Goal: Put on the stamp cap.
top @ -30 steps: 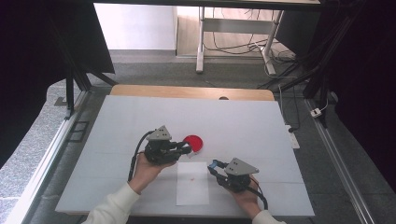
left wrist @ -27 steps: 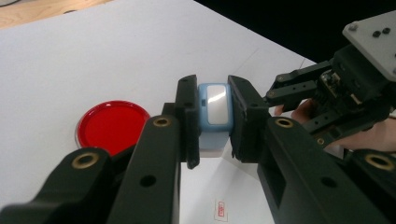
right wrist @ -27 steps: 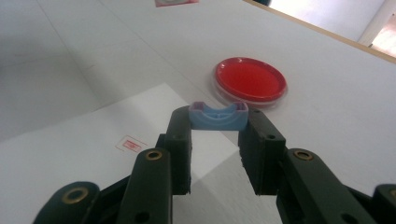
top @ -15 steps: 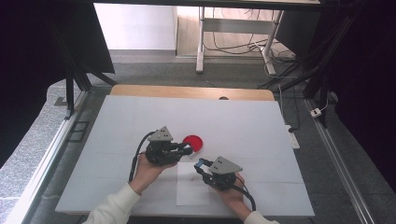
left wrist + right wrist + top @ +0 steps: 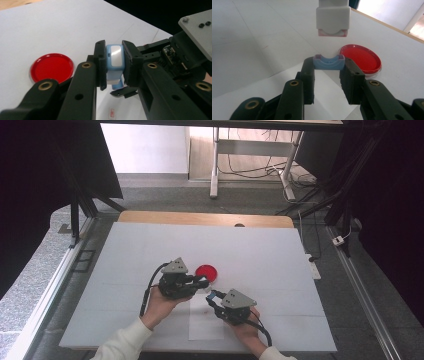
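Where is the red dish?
In the high view the red dish lies flat on the white table, just beyond the left gripper, near the middle.

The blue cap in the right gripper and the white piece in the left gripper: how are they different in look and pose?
The blue cap is light blue, short and wide; the white piece is white, taller and blocky. The cap sits low between the right gripper jaws, hollow side up; the white piece hangs above it, apart, its red-edged curved end facing down, clamped in the left gripper. Both are small plastic parts with matching curved ends, each gripped at its sides.

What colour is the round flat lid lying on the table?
Red; the round flat lid shows best in the right gripper view.
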Demonstrator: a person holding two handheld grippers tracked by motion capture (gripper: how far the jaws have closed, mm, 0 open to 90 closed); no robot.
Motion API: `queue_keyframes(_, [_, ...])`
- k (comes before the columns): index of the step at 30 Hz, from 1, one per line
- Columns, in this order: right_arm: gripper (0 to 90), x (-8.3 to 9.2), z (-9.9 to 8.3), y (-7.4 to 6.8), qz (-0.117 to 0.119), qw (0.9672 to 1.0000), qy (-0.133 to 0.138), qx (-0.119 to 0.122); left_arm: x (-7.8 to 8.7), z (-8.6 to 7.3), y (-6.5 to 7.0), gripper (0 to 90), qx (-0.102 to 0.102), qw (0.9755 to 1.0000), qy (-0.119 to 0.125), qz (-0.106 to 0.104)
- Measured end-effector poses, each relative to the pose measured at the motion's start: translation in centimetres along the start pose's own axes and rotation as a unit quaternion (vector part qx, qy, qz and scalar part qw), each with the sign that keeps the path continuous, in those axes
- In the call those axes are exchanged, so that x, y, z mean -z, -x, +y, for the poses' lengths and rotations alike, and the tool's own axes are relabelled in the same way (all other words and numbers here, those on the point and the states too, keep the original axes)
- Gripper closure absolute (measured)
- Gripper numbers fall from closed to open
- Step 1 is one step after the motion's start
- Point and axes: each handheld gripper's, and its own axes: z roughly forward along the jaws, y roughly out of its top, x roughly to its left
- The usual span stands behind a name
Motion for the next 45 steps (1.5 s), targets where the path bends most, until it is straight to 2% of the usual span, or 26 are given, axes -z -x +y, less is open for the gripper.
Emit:
queue_keyframes(17, [65.0,0.3,0.0,0.0,-0.014,0.9999,0.008,0.004,-0.6,-0.1,0.5,74.5,0.003,0.9999,-0.002,-0.013])
queue_keyframes(34, [64.9,0.2,-0.1,0.0,-0.015,0.9999,0.007,0.005,-1.0,-0.3,0.7,74.5,0.003,0.9999,-0.005,-0.012])
queue_keyframes(39, [65.0,0.3,-0.1,0.0,-0.017,0.9998,0.007,0.006,-1.0,-0.4,0.6,74.5,0.004,1.0,-0.003,-0.003])
queue_keyframes(45, [65.0,0.3,-0.1,-0.1,-0.019,0.9998,0.009,0.007,-1.3,-0.6,0.4,74.5,0.013,0.9999,-0.004,-0.007])
